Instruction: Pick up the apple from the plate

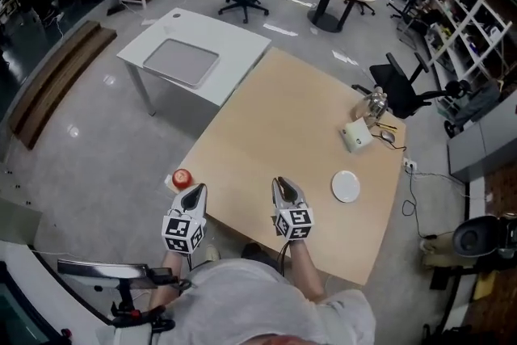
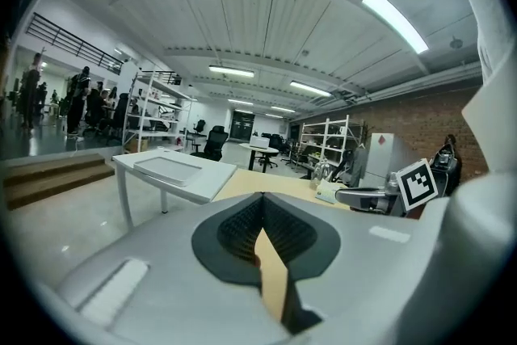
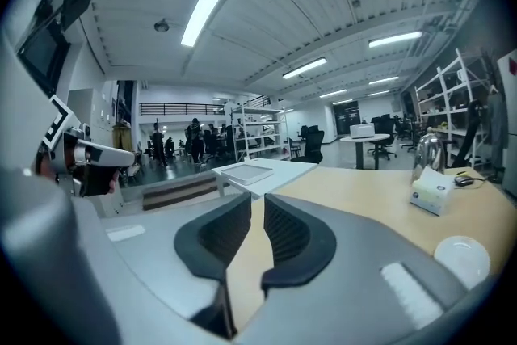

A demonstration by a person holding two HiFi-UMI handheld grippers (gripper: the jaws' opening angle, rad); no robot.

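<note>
- Grips nothing in the left gripper (image 1: 197,191), jaws tip to tip; shows only a narrow slit in the right gripper (image 1: 281,185), likewise empty.
- Hovers both over the near edge of the wooden table (image 1: 283,125); reads as the approach step.
- Finds the apple (image 1: 182,177) untouched on its small plate (image 1: 170,181) at the table's left edge, just beside the left gripper.
- Calls next for spreading the left jaws wide and bracketing the apple.
- Leaves the white plate (image 1: 346,187) and tissue box (image 1: 356,135) farther off.

Right gripper (image 3: 252,204) (jaws slightly apart) over table (image 3: 363,190)
</note>
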